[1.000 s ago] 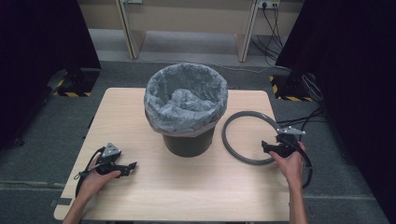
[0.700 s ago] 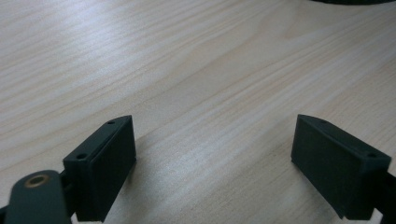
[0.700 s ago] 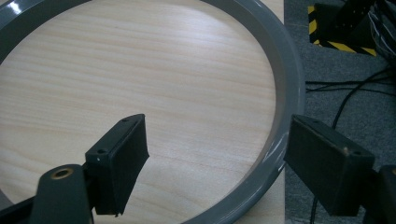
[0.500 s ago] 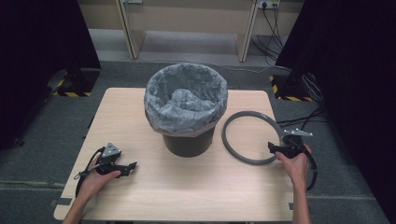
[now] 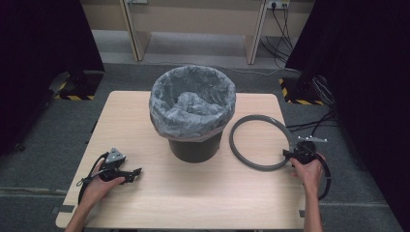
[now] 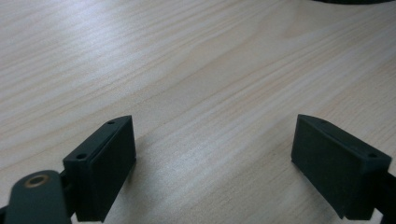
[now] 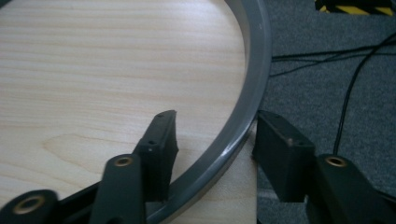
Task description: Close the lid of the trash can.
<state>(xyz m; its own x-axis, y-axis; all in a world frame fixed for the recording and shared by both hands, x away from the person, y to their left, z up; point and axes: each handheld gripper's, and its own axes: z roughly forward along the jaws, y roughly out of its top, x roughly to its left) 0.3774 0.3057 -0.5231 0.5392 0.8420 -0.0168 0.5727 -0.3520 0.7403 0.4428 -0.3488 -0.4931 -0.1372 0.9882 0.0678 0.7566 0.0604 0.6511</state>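
On the table (image 5: 145, 116), one bin (image 5: 193, 116), one ring (image 5: 258, 142) between the right gripper's (image 7: 212, 140) closing fingers; left gripper (image 6: 215, 158) released.

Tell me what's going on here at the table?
A person at a light wooden table works a gripper in each hand. The right gripper straddles the rim of a flat grey plastic ring lying beside a black bin lined with a grey plastic bag; its jaws have just been closing but do not yet press it. The left gripper rests open on bare wood.
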